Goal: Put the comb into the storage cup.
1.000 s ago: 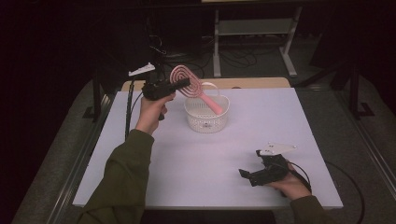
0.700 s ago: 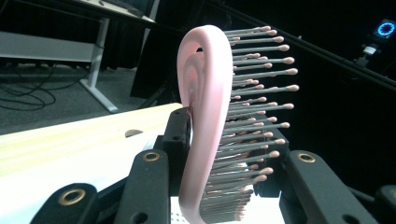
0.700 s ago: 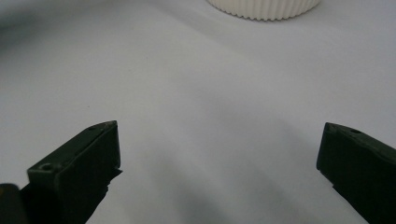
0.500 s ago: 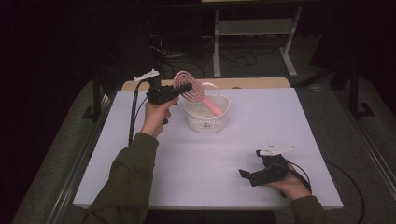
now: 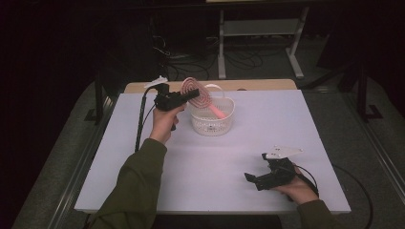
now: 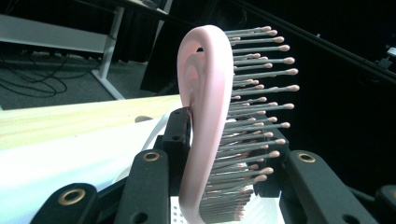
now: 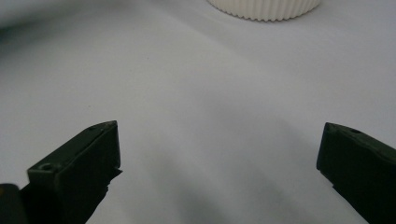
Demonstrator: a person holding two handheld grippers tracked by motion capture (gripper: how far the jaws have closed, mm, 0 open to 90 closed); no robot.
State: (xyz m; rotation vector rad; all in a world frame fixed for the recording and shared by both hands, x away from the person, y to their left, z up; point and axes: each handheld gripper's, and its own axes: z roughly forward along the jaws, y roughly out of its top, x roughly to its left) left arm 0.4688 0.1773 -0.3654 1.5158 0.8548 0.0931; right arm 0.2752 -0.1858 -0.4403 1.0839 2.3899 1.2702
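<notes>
Left gripper view: left gripper [image 6: 219,186], jaws clamped on the pink hairbrush [image 6: 208,116], bristles [image 6: 261,88] facing right. High view: brush head above the white basket [image 5: 211,119], handle angled down into it. Right gripper [image 5: 261,177]: jaws spread, nothing held, low over the desk [image 5: 305,124].

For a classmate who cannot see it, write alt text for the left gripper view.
A pink hairbrush stands upright, clamped in the left gripper, its bristles pointing right. A white basket sits below on the table.
</notes>
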